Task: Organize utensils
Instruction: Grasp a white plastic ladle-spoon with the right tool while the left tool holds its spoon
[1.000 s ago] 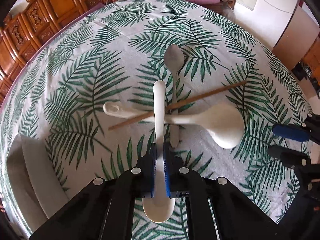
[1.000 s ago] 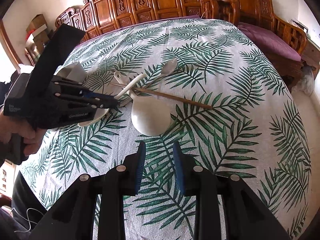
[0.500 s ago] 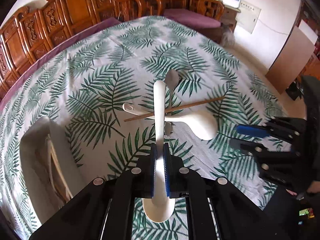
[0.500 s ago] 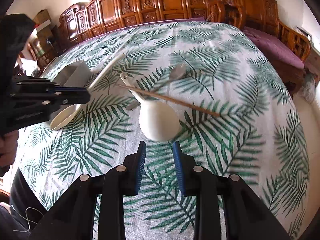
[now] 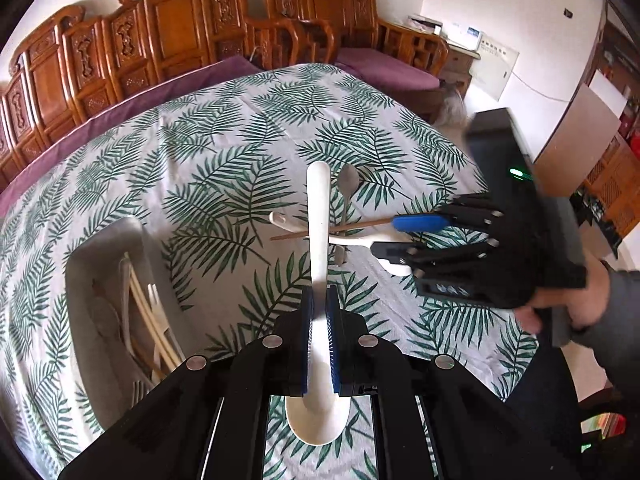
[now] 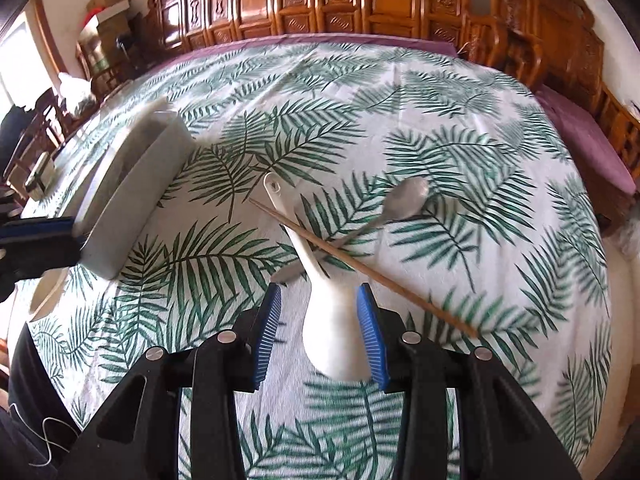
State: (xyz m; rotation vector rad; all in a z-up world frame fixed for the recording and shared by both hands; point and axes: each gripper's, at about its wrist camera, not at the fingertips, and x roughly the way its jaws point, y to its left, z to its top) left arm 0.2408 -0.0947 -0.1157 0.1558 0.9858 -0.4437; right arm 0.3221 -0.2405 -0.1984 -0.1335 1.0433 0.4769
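My left gripper (image 5: 319,312) is shut on a white spoon (image 5: 318,220), handle pointing forward, held above the table. A white utensil tray (image 5: 80,264) with chopsticks and cutlery lies to its left. My right gripper (image 6: 318,312) is open, its jaws on either side of the bowl of a white rice scoop (image 6: 332,320) lying on the cloth. A wooden chopstick (image 6: 360,268) lies across the scoop's handle, and a metal spoon (image 6: 404,200) lies under both. The right gripper (image 5: 404,236) also shows in the left wrist view over the scoop.
The table is covered by a palm-leaf cloth (image 6: 480,152). The tray (image 6: 132,188) stands at the left in the right wrist view. Carved wooden chairs (image 5: 172,32) line the far edge. The person's hand (image 5: 560,304) is at the right.
My left gripper has lifted the white spoon up and back, bringing the tray into view. My right gripper has moved forward over the rice scoop's bowl, jaws wider apart.
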